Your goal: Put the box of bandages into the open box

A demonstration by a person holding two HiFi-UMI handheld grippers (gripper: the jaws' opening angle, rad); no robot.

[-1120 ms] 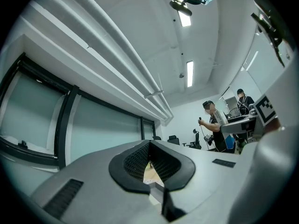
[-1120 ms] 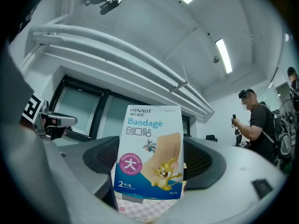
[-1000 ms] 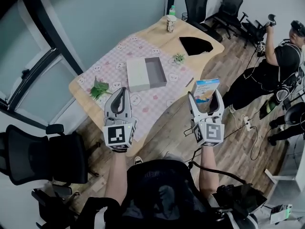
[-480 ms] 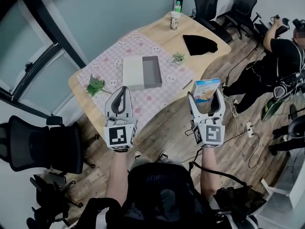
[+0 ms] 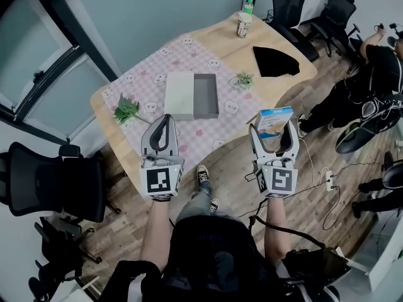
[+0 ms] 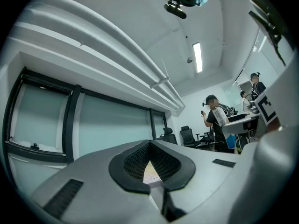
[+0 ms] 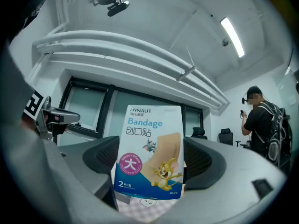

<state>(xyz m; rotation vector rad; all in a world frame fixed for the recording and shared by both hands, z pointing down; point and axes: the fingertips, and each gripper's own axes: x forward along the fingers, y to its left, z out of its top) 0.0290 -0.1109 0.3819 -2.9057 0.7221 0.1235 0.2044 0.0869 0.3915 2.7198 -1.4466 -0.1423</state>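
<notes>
Gripping box of bandages upright in right gripper fingers, up in the air by the bench's near right edge. Holding left gripper fingers closed on nothing, open box lying mid-bench, farther left.

Left gripper closed; right gripper clamped round bandage box.

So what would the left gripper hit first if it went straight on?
Probably the window wall: the left gripper seems to aim over the table and open box, though height is unclear.
</notes>
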